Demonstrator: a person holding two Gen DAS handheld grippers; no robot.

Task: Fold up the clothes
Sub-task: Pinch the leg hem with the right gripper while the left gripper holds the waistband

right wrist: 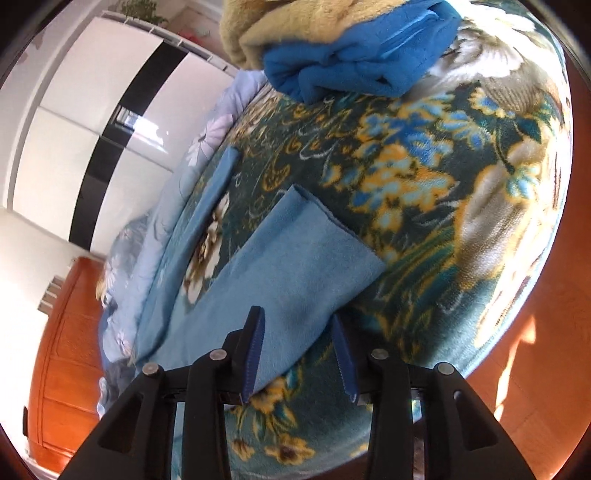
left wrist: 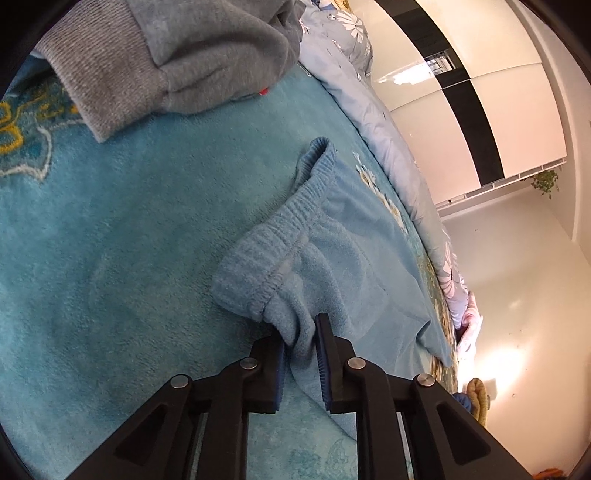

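Light blue fleece trousers (left wrist: 332, 243) lie on a teal floral blanket (left wrist: 129, 229). Their elastic waistband faces the left wrist view. My left gripper (left wrist: 300, 332) is shut on a pinch of the fabric just below the waistband corner. In the right wrist view one trouser leg (right wrist: 295, 258) stretches across the blanket (right wrist: 424, 177), its hem at the far end. A second leg (right wrist: 218, 181) lies further left. My right gripper (right wrist: 297, 325) is open, its fingers astride the near edge of the leg.
A grey sweatshirt (left wrist: 192, 51) with ribbed cuff lies at the far side. A bright blue garment (right wrist: 354, 62) and a tan fleece piece (right wrist: 280, 22) sit piled at the blanket's end. A pale floral duvet (left wrist: 376, 122) runs along the bed edge. White wardrobe doors (left wrist: 480, 92) stand beyond.
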